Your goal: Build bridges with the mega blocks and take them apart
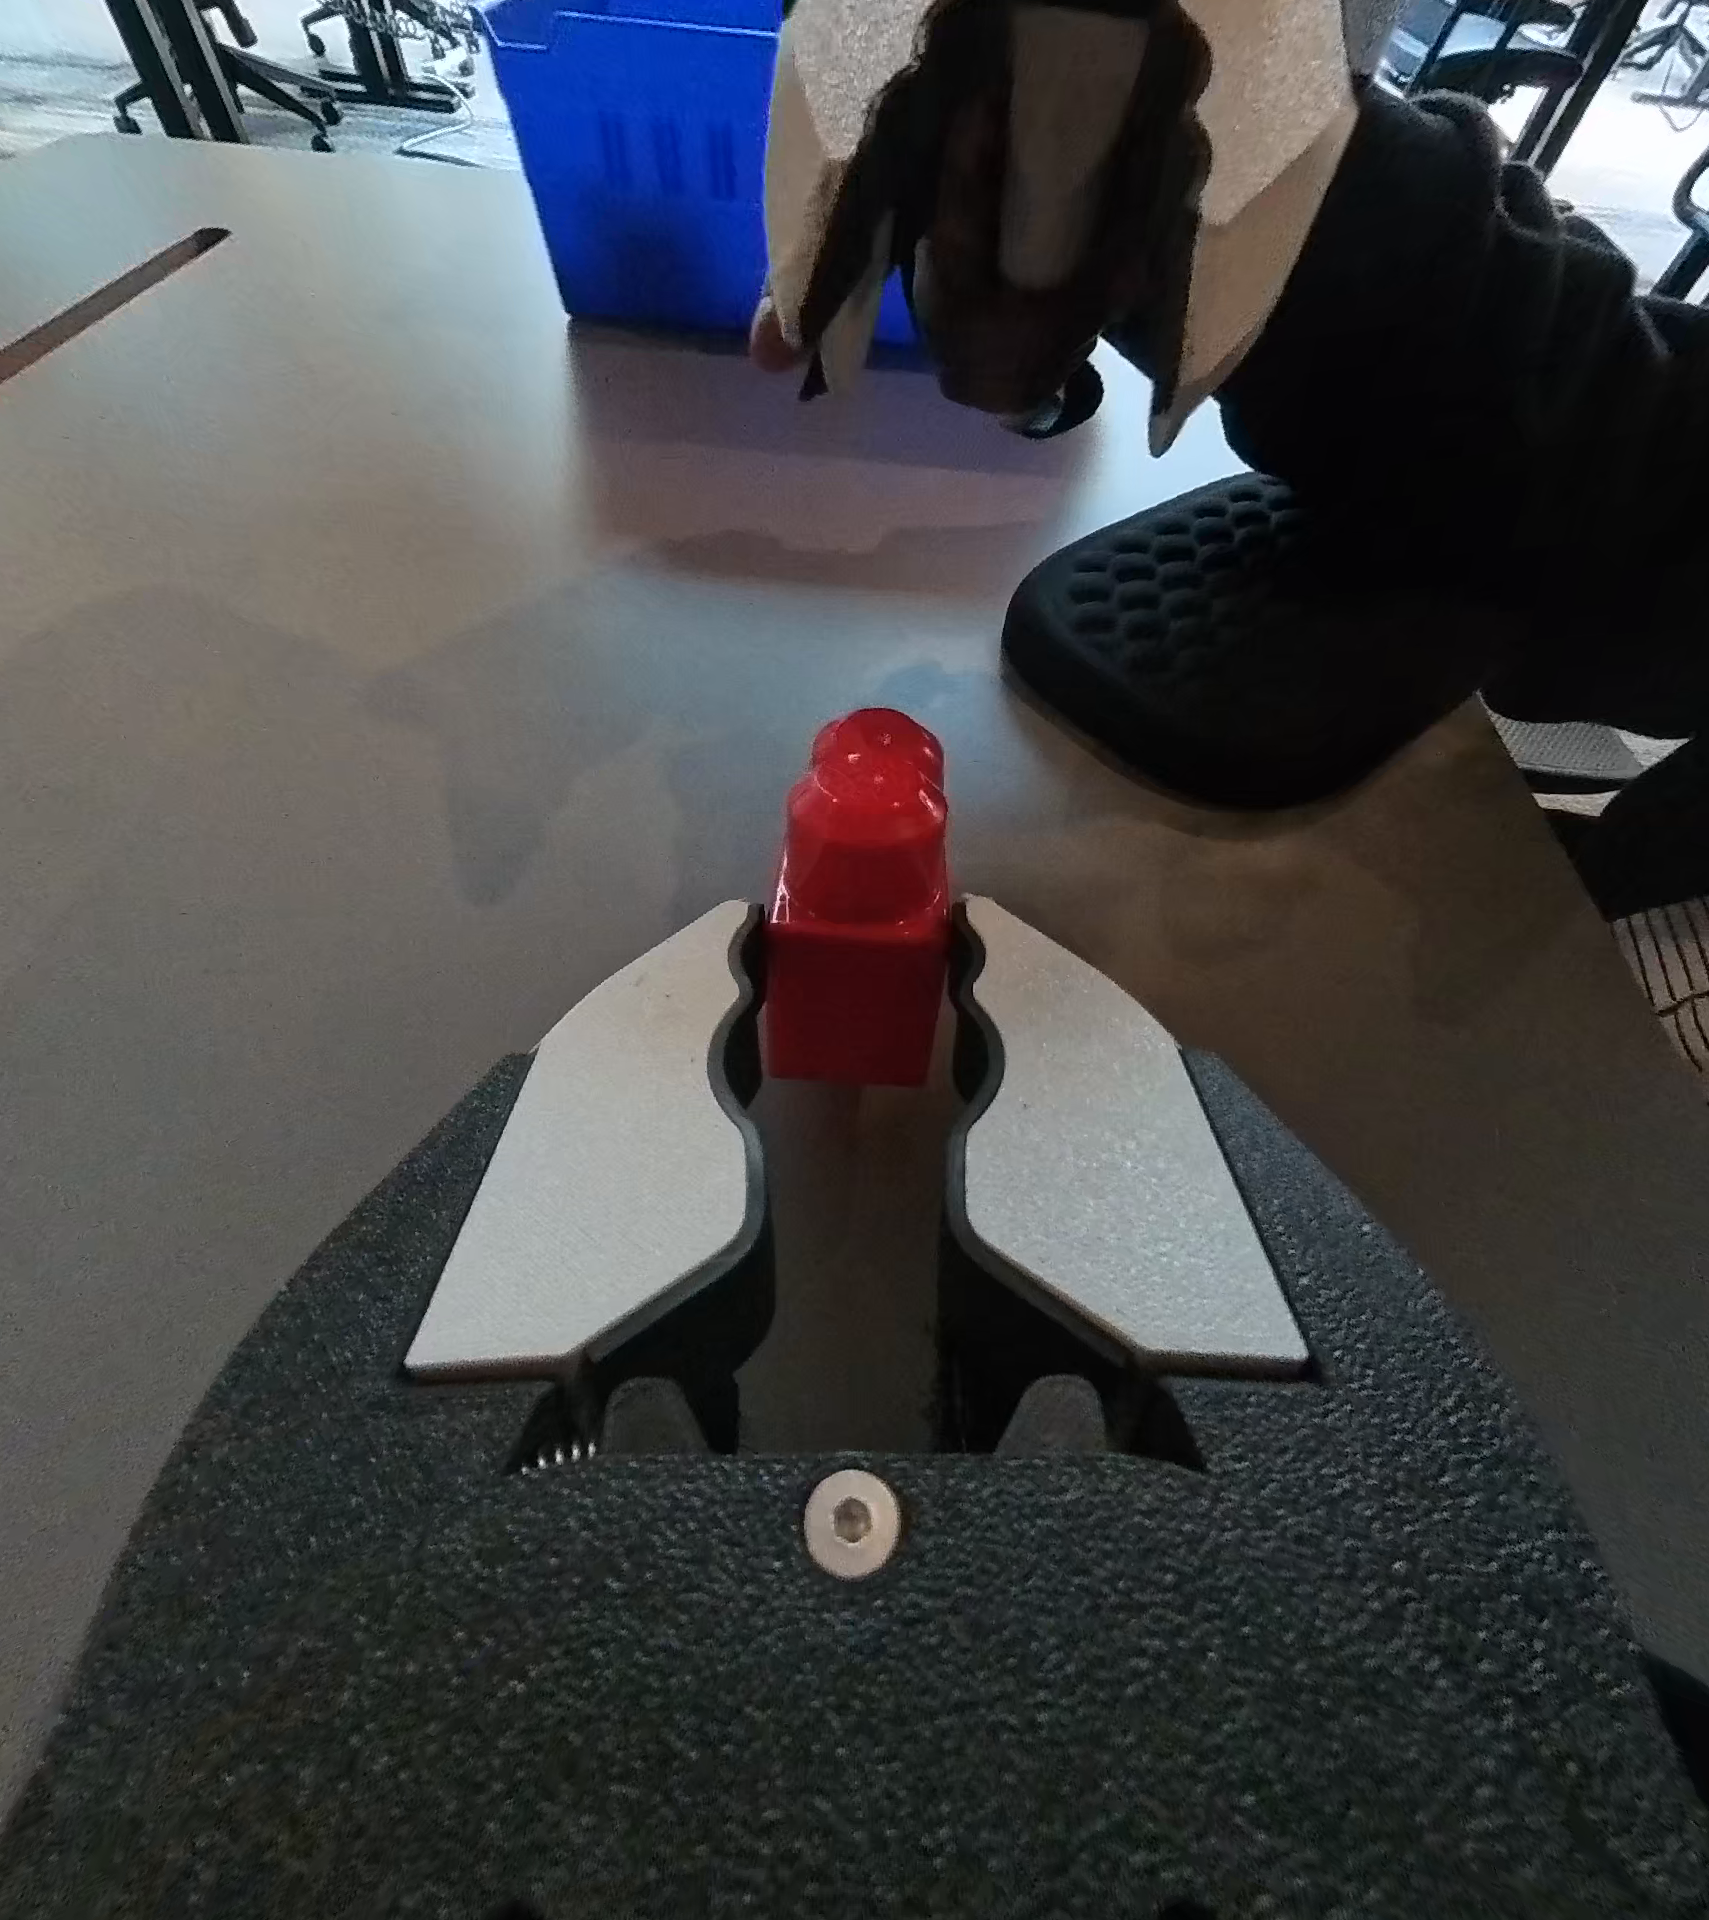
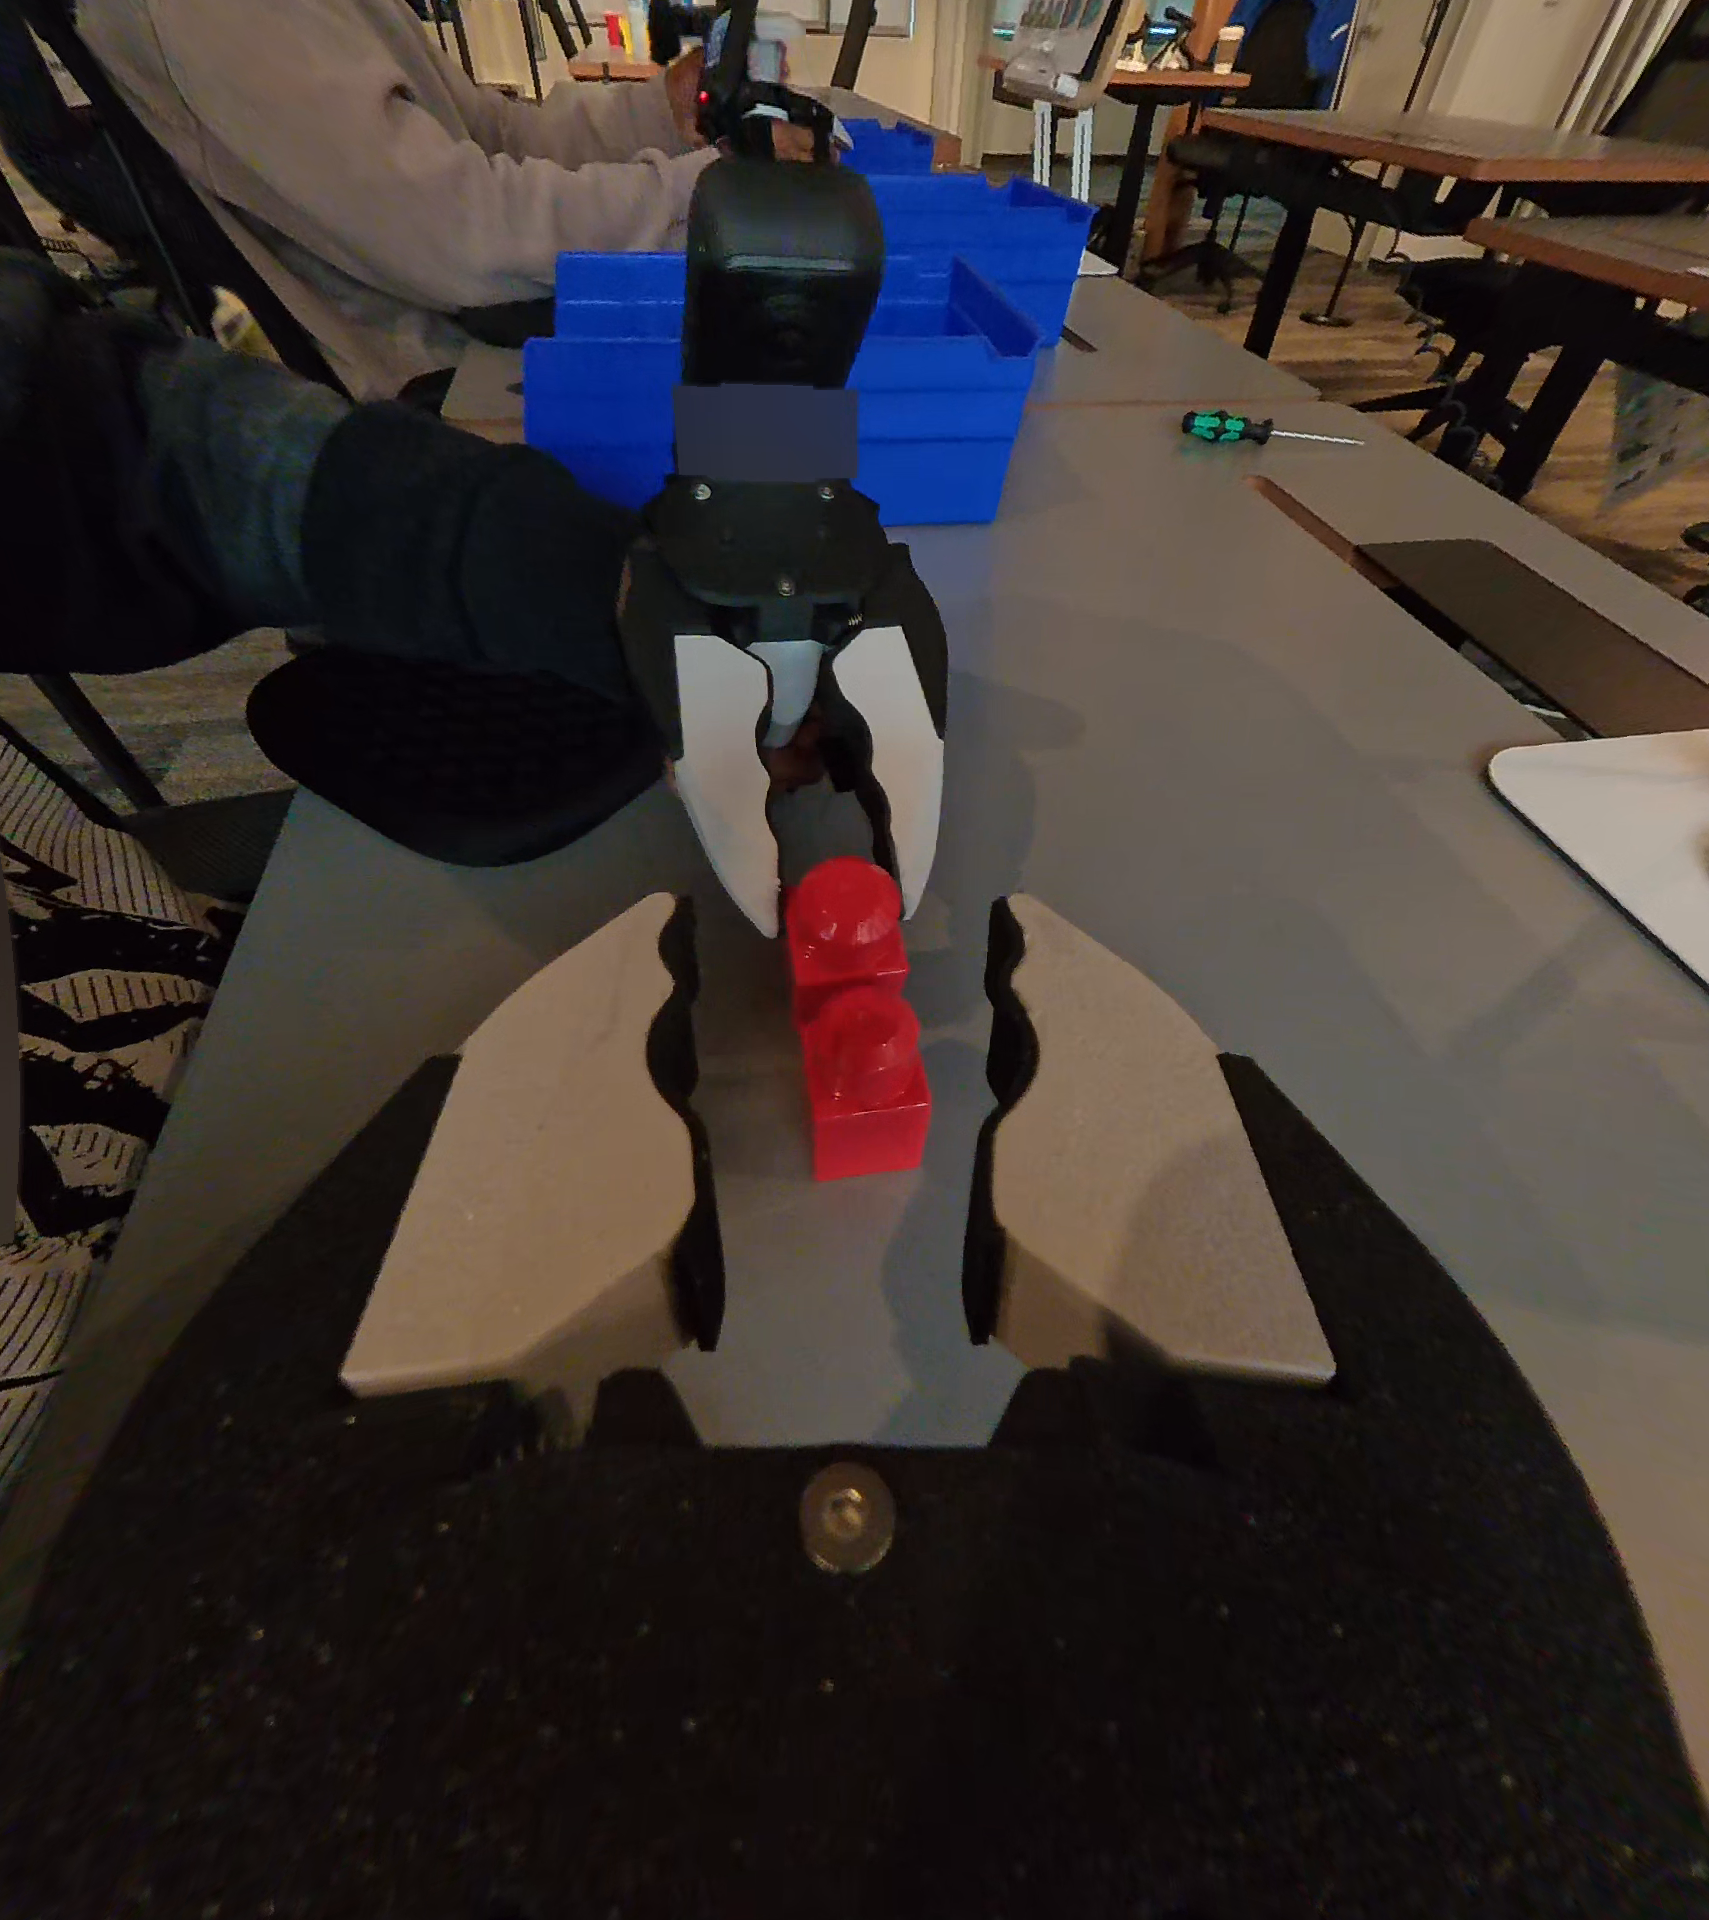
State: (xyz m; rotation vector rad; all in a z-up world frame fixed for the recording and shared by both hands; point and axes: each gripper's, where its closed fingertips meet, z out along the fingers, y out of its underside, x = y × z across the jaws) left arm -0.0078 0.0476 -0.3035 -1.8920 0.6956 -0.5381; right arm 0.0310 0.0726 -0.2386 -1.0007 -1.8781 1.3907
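A red two-stud mega block (image 1: 855,935) sits on the grey table (image 1: 310,623), studs up. My left gripper (image 1: 855,914) is shut on its near end in the left wrist view. In the right wrist view the block (image 2: 865,1070) lies lengthwise between my right gripper's fingers, and my left gripper (image 2: 837,914) pinches its far end from the opposite side. My right gripper (image 2: 842,935) is open, with a finger on each side of the block and not touching it. It also shows in the left wrist view (image 1: 975,395), raised beyond the block with its jaws apart.
Blue bins (image 2: 933,343) stand at the back of the table, one also in the left wrist view (image 1: 642,156). A screwdriver (image 2: 1245,426) lies back right. A white mat (image 2: 1608,831) sits at the right. A black chair armrest (image 1: 1224,623) overlaps the table's edge. My right fingertips sit around 9 cm from my left ones.
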